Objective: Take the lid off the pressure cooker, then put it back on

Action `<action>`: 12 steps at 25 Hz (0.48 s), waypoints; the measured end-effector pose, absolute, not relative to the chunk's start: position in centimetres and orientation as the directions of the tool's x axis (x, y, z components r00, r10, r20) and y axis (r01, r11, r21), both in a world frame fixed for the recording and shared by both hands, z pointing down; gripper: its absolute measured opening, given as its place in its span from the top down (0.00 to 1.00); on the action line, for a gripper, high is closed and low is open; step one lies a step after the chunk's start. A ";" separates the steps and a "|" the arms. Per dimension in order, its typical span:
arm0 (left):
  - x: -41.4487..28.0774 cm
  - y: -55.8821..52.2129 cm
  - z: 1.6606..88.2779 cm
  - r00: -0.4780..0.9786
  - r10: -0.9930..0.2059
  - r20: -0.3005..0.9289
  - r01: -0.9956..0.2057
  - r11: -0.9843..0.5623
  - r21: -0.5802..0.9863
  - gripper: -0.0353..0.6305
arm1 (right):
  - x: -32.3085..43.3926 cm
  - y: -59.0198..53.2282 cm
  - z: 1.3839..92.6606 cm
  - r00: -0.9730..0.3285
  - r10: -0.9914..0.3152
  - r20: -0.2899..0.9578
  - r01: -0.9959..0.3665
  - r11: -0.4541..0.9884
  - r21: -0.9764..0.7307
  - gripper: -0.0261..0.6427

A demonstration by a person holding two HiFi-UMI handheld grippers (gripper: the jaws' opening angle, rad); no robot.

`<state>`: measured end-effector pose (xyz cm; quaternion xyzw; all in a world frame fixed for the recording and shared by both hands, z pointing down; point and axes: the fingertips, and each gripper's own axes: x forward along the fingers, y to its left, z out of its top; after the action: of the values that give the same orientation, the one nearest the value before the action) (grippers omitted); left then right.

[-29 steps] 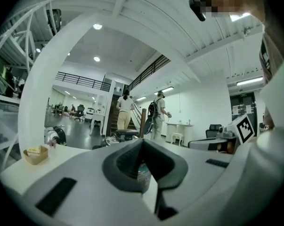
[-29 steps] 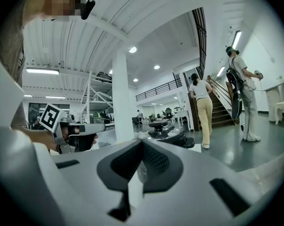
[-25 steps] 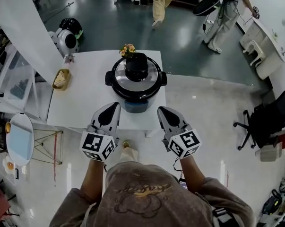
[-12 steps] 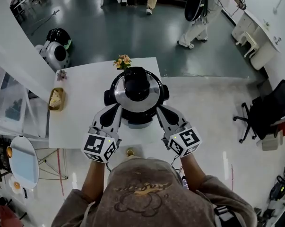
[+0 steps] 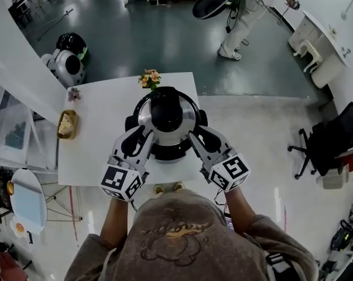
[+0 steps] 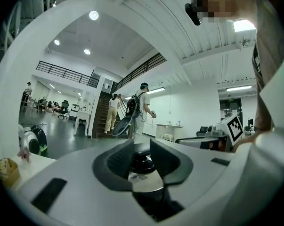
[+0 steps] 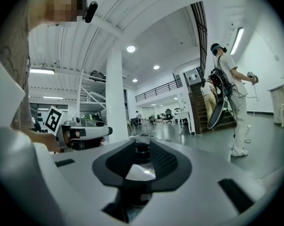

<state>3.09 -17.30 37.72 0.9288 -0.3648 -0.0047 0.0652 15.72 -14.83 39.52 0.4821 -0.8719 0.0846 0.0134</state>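
The pressure cooker (image 5: pixel 164 152) stands on the white table (image 5: pixel 97 122), its steel lid (image 5: pixel 188 107) on, with a black knob (image 5: pixel 165 109) in the middle. My left gripper (image 5: pixel 142 138) reaches the cooker's near left side and my right gripper (image 5: pixel 194 138) its near right side, both about level. Both pairs of jaws have just been opening and stand slightly apart. In the left gripper view, the lid (image 6: pixel 144 183) and knob (image 6: pixel 142 162) show through the gap of the left gripper (image 6: pixel 142 149). In the right gripper view, the lid (image 7: pixel 142 172) shows beyond the right gripper (image 7: pixel 142 147). Nothing is pinched.
A small flower pot (image 5: pixel 148 78) stands behind the cooker at the table's far edge. A little basket (image 5: pixel 66 123) lies near the table's left edge. A round white robot (image 5: pixel 62 64) sits on the floor beyond; a person (image 5: pixel 246 10) walks at the back.
Both grippers have moved forward from the table's near edge to the cooker's sides. Their jaws, shut before, now show a narrow gap.
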 end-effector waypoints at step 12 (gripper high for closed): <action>5.1 -18.8 38.1 0.826 -0.558 0.077 -0.563 -0.822 0.079 0.51 | 14.3 -16.7 39.6 -0.667 -0.733 0.137 -0.745 0.657 -0.114 0.50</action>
<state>5.06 -18.80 38.05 0.9542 -0.2938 0.0254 0.0494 14.27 -16.73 39.65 0.4063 -0.9094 0.0801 0.0395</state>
